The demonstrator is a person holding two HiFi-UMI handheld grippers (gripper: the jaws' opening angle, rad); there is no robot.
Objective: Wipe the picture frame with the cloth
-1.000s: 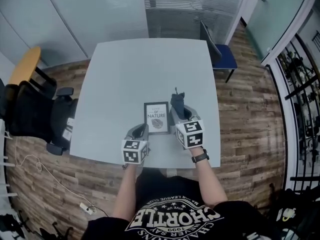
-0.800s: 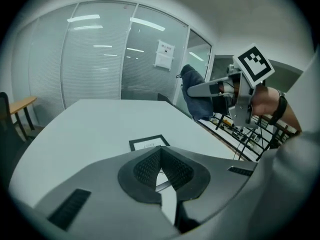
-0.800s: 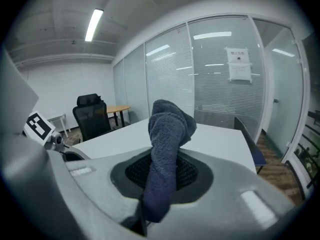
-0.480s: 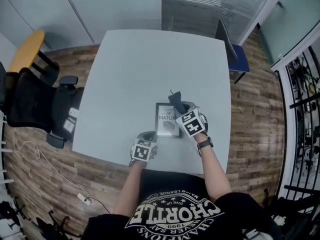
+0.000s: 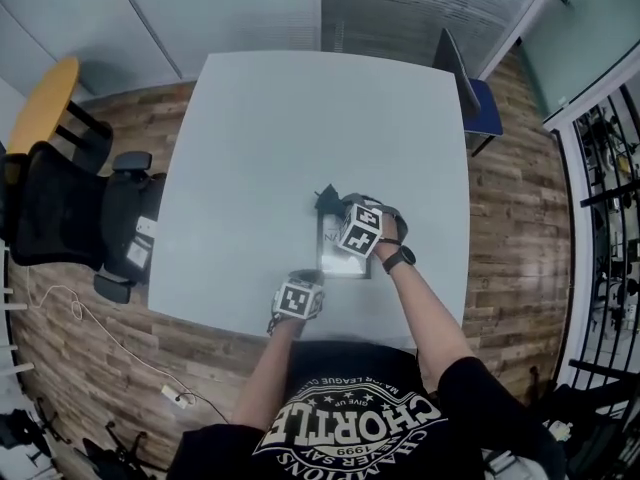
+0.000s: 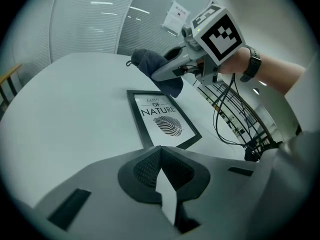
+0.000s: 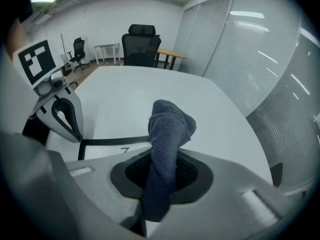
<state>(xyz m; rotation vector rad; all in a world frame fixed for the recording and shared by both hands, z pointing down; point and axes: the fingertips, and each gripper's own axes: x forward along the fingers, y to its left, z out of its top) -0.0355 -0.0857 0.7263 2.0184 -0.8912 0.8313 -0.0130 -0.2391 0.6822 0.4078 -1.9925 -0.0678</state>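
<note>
The black picture frame (image 5: 337, 262) with a leaf print lies flat on the white table (image 5: 260, 138), near the front edge. My right gripper (image 5: 336, 207) hovers over the frame's far end, shut on a dark blue cloth (image 5: 327, 199) that sticks out past its jaws. In the right gripper view the cloth (image 7: 169, 129) stands up between the jaws above the frame's edge (image 7: 112, 141). My left gripper (image 5: 300, 278) sits shut and empty at the frame's near left corner. The left gripper view shows the frame (image 6: 161, 120) just ahead of it and the cloth (image 6: 152, 66) above the frame's far end.
A black office chair (image 5: 65, 218) stands left of the table and a blue chair (image 5: 478, 108) at its far right corner. A wooden desk top (image 5: 42, 118) is at far left. The floor has cables (image 5: 110, 358).
My right gripper has carried the cloth from the frame's right side leftward over its far end. The left gripper stays by the frame's near corner.
</note>
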